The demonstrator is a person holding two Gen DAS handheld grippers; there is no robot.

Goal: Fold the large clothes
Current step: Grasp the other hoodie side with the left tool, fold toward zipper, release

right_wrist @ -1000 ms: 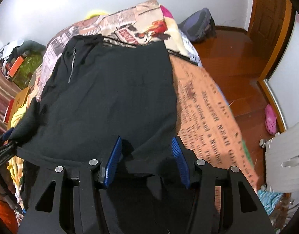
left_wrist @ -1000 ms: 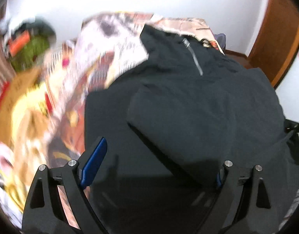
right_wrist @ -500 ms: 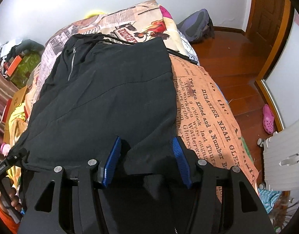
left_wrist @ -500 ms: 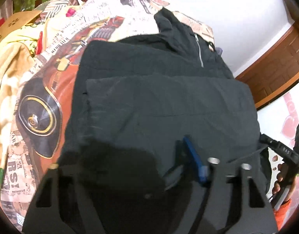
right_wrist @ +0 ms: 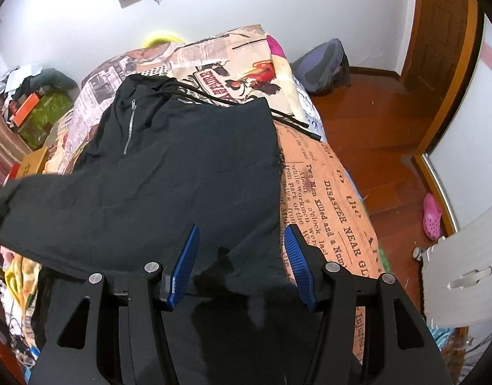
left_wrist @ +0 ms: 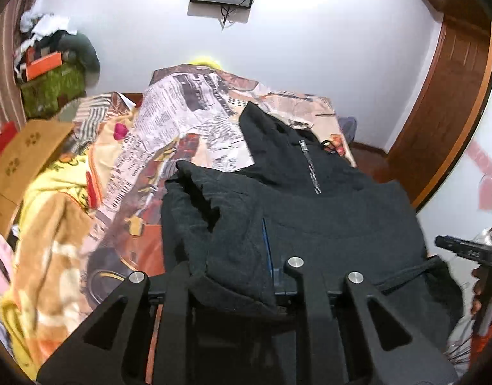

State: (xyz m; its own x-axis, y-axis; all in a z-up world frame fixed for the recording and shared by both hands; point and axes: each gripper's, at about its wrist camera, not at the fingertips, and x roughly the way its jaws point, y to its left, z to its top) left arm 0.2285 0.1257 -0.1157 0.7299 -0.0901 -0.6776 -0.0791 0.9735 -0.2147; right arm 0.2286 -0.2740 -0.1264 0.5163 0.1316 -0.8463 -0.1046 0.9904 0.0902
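Since the earlier frame the left gripper [left_wrist: 236, 256] has lifted a bunched fold of the black hoodie [right_wrist: 181, 166] off the bed [right_wrist: 335, 192], its jaws closed on the fabric with only a sliver of blue pad visible. On the right, the right gripper [right_wrist: 239, 256] hovers over the garment's near hem with jaws wide apart, holding nothing. Hoodie lies spread on the newspaper-print bedspread [left_wrist: 194, 118], zipper [left_wrist: 310, 166] toward the far wall.
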